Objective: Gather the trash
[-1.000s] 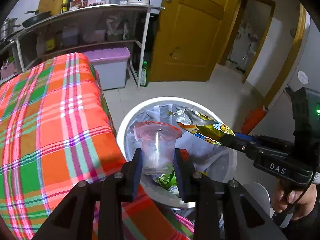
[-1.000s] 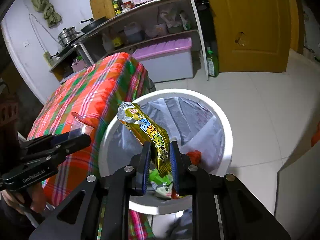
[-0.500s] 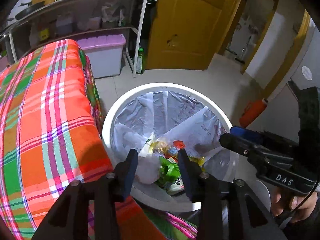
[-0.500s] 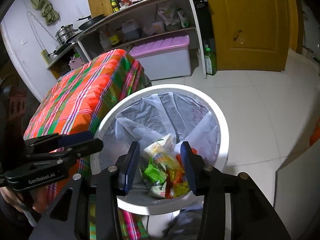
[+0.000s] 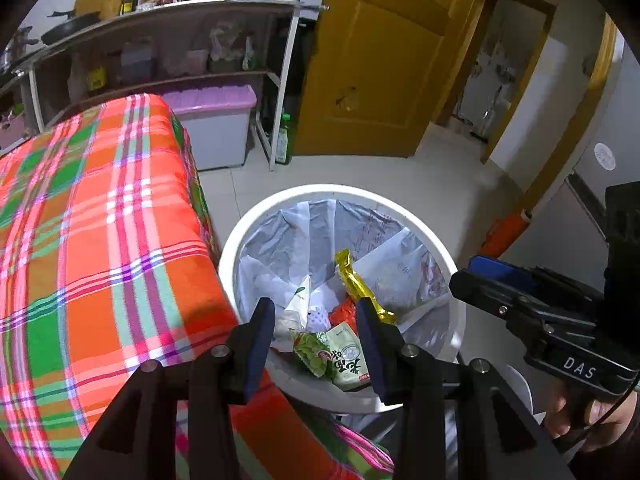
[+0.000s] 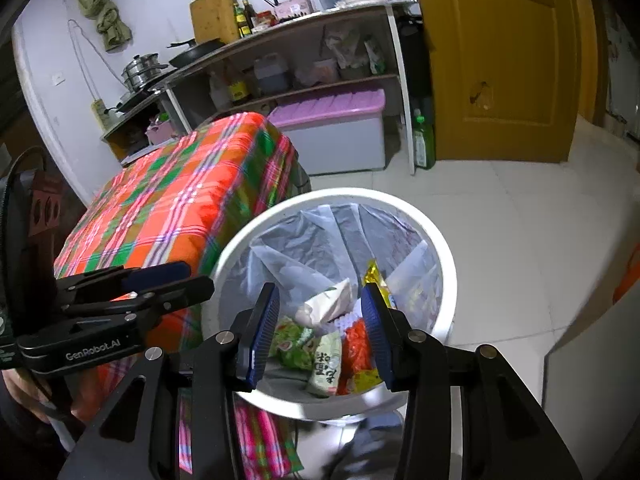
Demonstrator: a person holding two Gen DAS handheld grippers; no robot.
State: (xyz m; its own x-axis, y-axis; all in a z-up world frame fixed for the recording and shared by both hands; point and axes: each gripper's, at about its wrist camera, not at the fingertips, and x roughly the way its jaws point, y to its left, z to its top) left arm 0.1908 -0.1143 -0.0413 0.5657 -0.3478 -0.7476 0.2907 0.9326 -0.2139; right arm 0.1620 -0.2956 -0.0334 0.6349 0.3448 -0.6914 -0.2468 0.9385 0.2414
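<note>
White plastic formed the round trash bin [image 5: 448, 264], lined with a translucent grey bag [image 6: 320, 240] and standing on the tiled floor [image 6: 520, 208] just beside the worktop under the orange plaid cloth [image 5: 100, 240]. Inside the bin lay the collected trash: a gold snack wrapper [image 5: 356, 284] leaning on the liner, a green-and-white packet [image 5: 340, 358] below it, a red wrapper [image 6: 354, 340] and crumpled white paper [image 6: 328, 304]. The left tongs [image 5: 316, 344] were held above the bin's near rim, spread apart and gripping nothing. The right tongs [image 6: 320, 334] were held likewise over the bin, parted and empty. Beyond the bin stood a yellow door [image 6: 500, 60].
</note>
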